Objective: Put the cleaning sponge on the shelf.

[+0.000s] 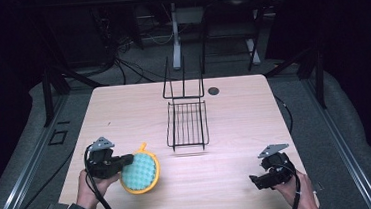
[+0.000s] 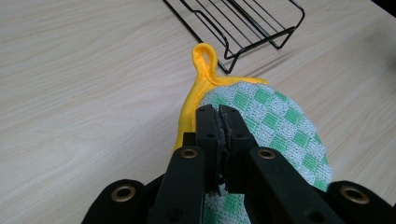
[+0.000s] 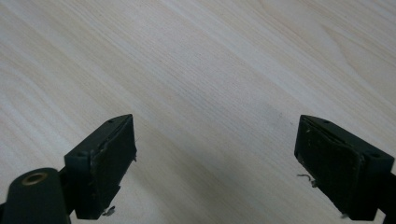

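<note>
- The left gripper (image 1: 123, 162) sits at the near left of the table (image 1: 235, 120), held in the person's left hand (image 1: 91, 188), with its cable trailing back toward the table's near edge.
- In the left gripper view its jaws are clenched on the edge of a pot holder (image 2: 261, 116); the pads are pressed nearly together with the fabric pinched between them.
- The pot holder is round, with a green-and-white checked face, a yellow border and a yellow hanging loop (image 2: 204, 58) that points away from the gripper toward the rack.
- In the high view the pot holder (image 1: 139, 172) stands tilted on its edge just right of the left gripper, its lower rim at or close to the tabletop.
- The right gripper (image 1: 257, 181) rests at the near right corner in the person's right hand (image 1: 301, 195), well apart from the pot holder.
- Its jaws are released and stand wide, with bare wood between them in the right gripper view (image 3: 215, 158).
- Farther off, near the table's middle, a black wire rack (image 1: 187, 122) lies with its upright back toward the far edge.
- A small dark round disc (image 1: 214, 90) sits in the tabletop just beyond the rack, to its right.
</note>
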A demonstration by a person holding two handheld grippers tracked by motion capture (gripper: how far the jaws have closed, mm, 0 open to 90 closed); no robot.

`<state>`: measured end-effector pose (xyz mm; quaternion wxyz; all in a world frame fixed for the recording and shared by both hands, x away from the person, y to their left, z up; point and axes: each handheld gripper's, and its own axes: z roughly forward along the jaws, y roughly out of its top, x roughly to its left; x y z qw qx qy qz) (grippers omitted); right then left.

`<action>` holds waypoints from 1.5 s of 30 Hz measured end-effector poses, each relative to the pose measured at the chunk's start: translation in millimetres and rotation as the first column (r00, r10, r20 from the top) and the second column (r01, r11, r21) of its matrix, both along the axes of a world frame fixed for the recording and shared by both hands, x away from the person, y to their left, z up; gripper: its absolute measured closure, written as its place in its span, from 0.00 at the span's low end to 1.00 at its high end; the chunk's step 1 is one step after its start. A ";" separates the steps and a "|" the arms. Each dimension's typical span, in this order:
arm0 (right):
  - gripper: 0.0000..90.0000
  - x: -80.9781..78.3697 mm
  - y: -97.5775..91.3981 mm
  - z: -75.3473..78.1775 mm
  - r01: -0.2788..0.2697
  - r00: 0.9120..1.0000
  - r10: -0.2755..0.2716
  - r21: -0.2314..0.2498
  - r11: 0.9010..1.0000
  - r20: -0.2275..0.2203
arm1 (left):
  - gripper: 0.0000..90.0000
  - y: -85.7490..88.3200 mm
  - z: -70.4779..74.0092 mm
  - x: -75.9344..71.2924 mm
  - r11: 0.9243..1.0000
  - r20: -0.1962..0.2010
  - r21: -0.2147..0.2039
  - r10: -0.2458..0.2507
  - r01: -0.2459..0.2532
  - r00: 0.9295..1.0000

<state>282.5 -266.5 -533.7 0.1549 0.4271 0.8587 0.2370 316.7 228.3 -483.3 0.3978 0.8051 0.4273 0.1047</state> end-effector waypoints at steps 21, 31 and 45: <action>0.13 3.6 2.2 -1.2 0.007 1.000 -0.008 -0.016 1.000 -0.011 | 0.97 -8.9 16.7 19.0 1.000 0.028 -0.008 -0.027 0.028 0.999; 0.10 5.6 2.9 -4.5 0.006 1.000 -0.007 -0.044 0.999 -0.022 | 0.97 -15.0 24.4 23.9 0.999 0.044 -0.019 -0.037 0.038 0.998; 0.09 6.2 6.0 -4.7 0.002 1.000 -0.003 -0.049 0.999 -0.025 | 0.97 -30.9 31.0 37.9 0.998 0.059 -0.028 -0.050 0.051 0.997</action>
